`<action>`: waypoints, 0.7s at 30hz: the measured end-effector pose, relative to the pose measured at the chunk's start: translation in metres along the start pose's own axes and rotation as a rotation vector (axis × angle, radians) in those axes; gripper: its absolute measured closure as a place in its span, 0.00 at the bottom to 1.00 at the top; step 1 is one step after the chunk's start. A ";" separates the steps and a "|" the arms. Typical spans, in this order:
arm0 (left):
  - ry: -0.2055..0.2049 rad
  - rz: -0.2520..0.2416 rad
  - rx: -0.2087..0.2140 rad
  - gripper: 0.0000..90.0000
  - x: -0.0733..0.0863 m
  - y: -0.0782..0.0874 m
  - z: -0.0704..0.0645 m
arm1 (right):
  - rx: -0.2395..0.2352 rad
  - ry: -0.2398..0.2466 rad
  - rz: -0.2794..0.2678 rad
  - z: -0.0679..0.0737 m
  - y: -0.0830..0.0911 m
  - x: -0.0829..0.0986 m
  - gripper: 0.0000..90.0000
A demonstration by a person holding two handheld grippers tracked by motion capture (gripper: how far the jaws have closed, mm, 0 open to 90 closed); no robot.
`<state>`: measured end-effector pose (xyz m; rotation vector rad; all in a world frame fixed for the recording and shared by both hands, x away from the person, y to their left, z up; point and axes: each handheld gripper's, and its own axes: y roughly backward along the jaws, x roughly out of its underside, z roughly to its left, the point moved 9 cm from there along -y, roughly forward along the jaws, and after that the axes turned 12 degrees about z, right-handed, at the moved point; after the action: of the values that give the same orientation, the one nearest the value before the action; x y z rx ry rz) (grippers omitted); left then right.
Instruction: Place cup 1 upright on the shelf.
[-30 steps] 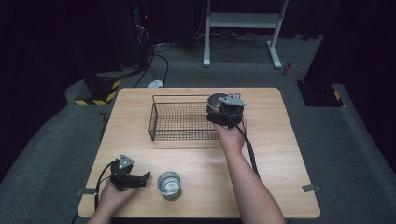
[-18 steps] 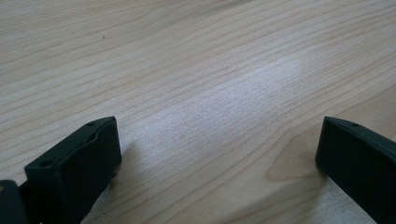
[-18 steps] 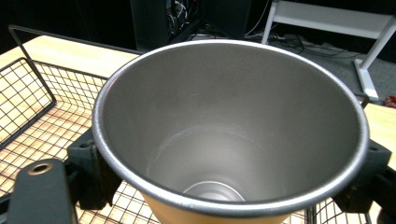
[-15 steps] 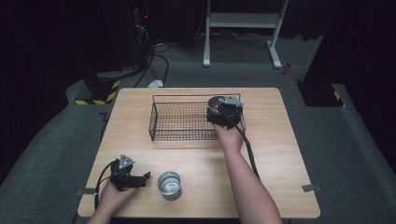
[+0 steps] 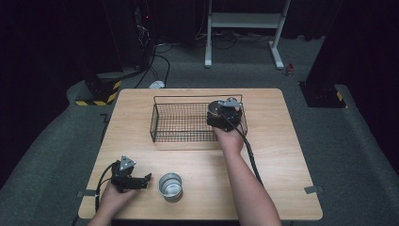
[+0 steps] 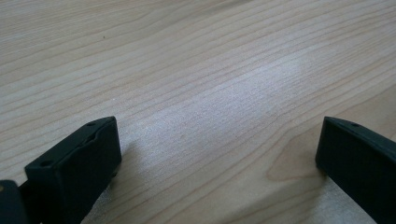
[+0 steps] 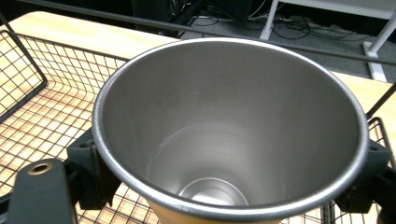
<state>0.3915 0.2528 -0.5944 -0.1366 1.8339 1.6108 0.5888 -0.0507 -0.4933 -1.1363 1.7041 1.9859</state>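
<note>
My right gripper (image 5: 225, 113) is shut on a steel cup (image 7: 229, 140), its jaws pressing the cup's sides just below the rim. It holds the cup upright and empty within the right end of the black wire basket (image 5: 155, 120). In the right gripper view the basket's mesh (image 7: 42, 116) lies under and around the cup. Near the table's front left, my left gripper (image 5: 141, 181) rests low over the wood, open, with only bare tabletop (image 6: 210, 93) between its jaws. A second steel cup (image 5: 170, 186) stands just right of it, not touched.
The basket sits at the back middle of the wooden table (image 5: 282, 160). A cable (image 5: 249, 153) trails from the right gripper along the forearm. Beyond the table are a white stand (image 5: 244, 21), floor cables and a yellow-black striped block (image 5: 101, 96).
The right gripper with its cup has sunk slightly and drifted a little toward me in the basket. The left gripper and the cup beside it have stayed put.
</note>
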 end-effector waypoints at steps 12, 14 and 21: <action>0.000 0.000 0.000 0.01 0.000 0.000 0.000 | -0.008 -0.011 0.034 0.000 -0.009 0.009 0.16; 0.000 0.000 0.000 0.01 0.000 0.000 0.000 | -0.006 -0.011 0.036 0.000 -0.010 0.009 0.16; 0.000 0.000 0.000 0.01 0.000 0.000 0.000 | -0.004 -0.006 0.049 0.003 -0.015 0.011 0.16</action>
<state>0.3915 0.2528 -0.5944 -0.1367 1.8335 1.6112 0.5904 -0.0470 -0.5110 -1.0990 1.7417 2.0200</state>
